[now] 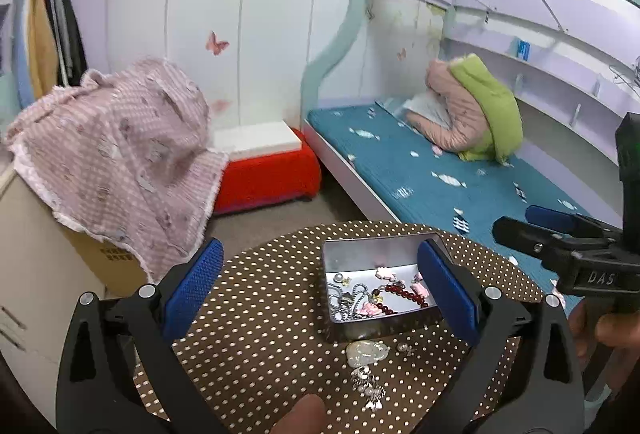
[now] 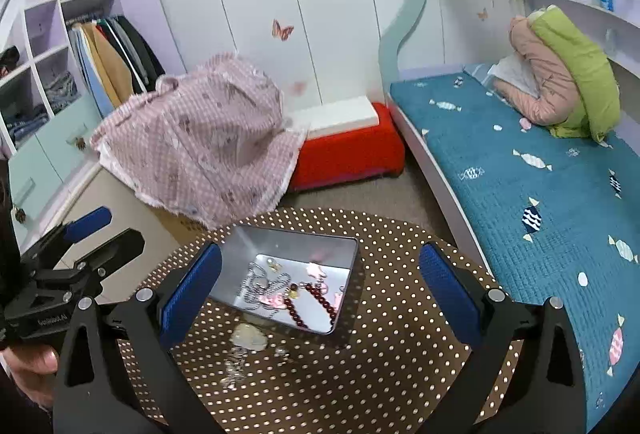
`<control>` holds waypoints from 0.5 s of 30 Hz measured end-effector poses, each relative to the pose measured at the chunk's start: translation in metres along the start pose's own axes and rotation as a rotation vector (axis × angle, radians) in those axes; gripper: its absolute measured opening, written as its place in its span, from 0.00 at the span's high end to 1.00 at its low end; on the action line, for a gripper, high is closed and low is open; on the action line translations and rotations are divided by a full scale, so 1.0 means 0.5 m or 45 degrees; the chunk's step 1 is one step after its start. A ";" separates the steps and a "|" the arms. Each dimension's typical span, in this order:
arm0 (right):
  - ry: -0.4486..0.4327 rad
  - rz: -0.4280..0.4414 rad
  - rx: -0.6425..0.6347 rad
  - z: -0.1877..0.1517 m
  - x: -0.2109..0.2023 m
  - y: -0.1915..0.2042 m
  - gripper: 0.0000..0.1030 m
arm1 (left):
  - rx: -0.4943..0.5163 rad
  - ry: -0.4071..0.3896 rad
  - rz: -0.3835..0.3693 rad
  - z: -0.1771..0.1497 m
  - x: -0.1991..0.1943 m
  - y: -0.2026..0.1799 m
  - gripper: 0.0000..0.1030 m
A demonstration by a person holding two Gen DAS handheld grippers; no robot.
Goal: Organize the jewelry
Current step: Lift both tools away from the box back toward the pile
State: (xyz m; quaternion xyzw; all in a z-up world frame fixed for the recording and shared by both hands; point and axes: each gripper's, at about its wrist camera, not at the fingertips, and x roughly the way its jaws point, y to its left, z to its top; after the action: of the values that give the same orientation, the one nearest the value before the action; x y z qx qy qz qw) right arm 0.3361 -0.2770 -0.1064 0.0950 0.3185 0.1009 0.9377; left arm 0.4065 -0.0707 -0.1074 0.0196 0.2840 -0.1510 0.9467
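Observation:
A silver metal tin (image 1: 360,249) (image 2: 244,258) stands on the round brown polka-dot table (image 1: 264,318) (image 2: 384,346). It holds silver chains, a dark red bead bracelet (image 1: 404,294) (image 2: 316,300) and pink charms. In front of the tin lie a pale jade pendant (image 1: 367,350) (image 2: 250,337), a small stud earring (image 1: 405,347) and a silver dangling earring (image 1: 370,388) (image 2: 234,368). My left gripper (image 1: 320,294) is open and empty above the table, straddling the tin. My right gripper (image 2: 320,294) is open and empty above the table's right part; it shows at the right of the left wrist view (image 1: 532,222).
A bed with a blue cover (image 2: 520,169) runs along the right, close to the table. A red stool (image 1: 268,173) and a cardboard box under pink checked cloth (image 1: 120,149) stand behind the table. A wardrobe (image 2: 52,45) stands at the left.

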 end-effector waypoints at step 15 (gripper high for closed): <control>-0.168 -0.047 -0.025 -0.039 -0.158 0.063 0.07 | -0.078 -0.123 0.108 -0.036 -0.183 0.027 0.05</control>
State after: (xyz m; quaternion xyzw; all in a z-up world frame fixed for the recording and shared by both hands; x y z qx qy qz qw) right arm 0.2588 -0.2643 -0.0681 0.0865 0.2567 0.0801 0.9593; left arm 0.3284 -0.0303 -0.0735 -0.0044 0.2415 -0.1026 0.9650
